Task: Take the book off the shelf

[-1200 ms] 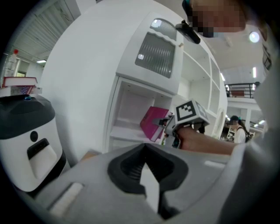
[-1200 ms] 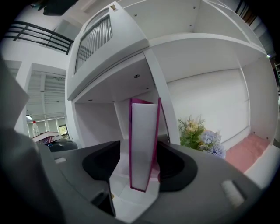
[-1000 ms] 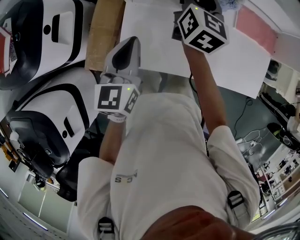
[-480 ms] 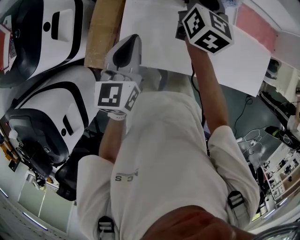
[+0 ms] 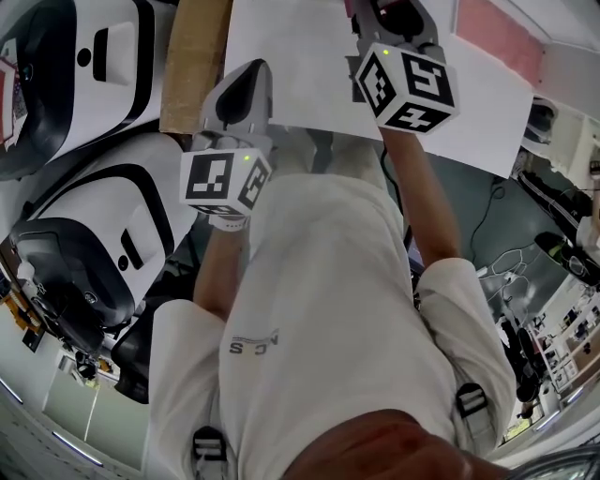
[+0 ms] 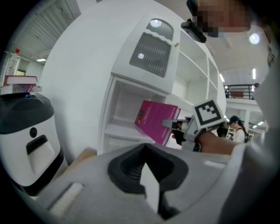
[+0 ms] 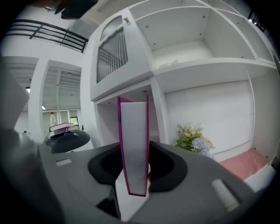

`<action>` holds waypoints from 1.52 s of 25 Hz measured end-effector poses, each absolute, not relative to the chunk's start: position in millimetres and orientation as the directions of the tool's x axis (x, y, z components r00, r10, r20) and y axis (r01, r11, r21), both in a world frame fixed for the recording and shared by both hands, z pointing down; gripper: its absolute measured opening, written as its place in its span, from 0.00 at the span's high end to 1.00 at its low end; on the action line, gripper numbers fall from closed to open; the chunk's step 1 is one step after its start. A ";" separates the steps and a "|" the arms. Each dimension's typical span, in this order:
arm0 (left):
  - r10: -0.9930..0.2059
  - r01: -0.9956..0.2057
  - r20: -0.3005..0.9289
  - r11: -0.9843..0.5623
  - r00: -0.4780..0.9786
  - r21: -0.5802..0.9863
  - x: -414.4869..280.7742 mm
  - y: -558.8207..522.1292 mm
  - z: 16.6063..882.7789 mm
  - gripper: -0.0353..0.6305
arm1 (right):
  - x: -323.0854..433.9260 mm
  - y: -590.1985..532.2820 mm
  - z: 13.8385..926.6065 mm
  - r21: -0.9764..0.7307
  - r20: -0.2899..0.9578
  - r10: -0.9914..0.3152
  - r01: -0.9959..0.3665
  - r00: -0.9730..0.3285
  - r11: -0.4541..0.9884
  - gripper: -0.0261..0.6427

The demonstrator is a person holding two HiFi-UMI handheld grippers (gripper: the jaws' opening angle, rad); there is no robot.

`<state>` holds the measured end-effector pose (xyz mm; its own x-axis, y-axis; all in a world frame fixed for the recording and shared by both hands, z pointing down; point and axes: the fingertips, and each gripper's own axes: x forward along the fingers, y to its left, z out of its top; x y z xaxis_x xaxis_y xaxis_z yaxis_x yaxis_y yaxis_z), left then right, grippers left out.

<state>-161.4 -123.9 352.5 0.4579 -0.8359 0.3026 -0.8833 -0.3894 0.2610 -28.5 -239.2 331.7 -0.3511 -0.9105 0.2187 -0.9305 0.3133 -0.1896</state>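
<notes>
A magenta book (image 6: 155,122) leans tilted out of a low compartment of the white shelf (image 6: 127,131). My right gripper (image 6: 173,124) grips its open edge. In the right gripper view the book's white page edge (image 7: 134,144) stands upright between the jaws of my right gripper (image 7: 134,175), which are shut on it. From the head view, the right gripper (image 5: 389,19) reaches forward at the top, its marker cube (image 5: 405,86) behind it. My left gripper (image 5: 242,89) hangs back at the left, jaws together and holding nothing.
White-and-black machines (image 5: 94,234) stand at the left, one with stacked books (image 6: 17,83) on top. A cardboard box (image 5: 197,56) sits by the shelf. Flowers (image 7: 192,138) and a pink cloth (image 7: 245,162) occupy the compartment to the right. A person (image 6: 236,127) stands far off.
The right gripper's cube has come back toward my body in the head view. The left gripper has drifted slightly left.
</notes>
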 end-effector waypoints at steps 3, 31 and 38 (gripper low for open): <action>-0.843 -0.887 0.294 -0.385 0.450 0.254 -152.7 -117.9 345.4 0.95 | -24.5 -216.9 323.1 -0.178 0.211 -0.889 -0.911 -0.406 0.373 0.75; -0.843 -0.879 0.252 -0.439 0.475 0.188 -77.9 -85.1 307.9 0.95 | 109.5 -47.2 296.4 -0.131 0.162 -0.814 -0.830 -0.558 0.542 0.75; -0.840 -0.871 0.234 -0.457 0.490 0.183 -60.2 -86.2 305.8 0.95 | 160.8 -41.7 306.3 -0.095 0.163 -0.866 -0.881 -0.473 0.463 0.75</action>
<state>-60.2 -86.2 305.8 0.4899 -0.8399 0.2339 -0.8706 -0.4569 0.1827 160.8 -41.7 306.3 -0.4729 -0.8660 0.1625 -0.8811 0.4634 -0.0949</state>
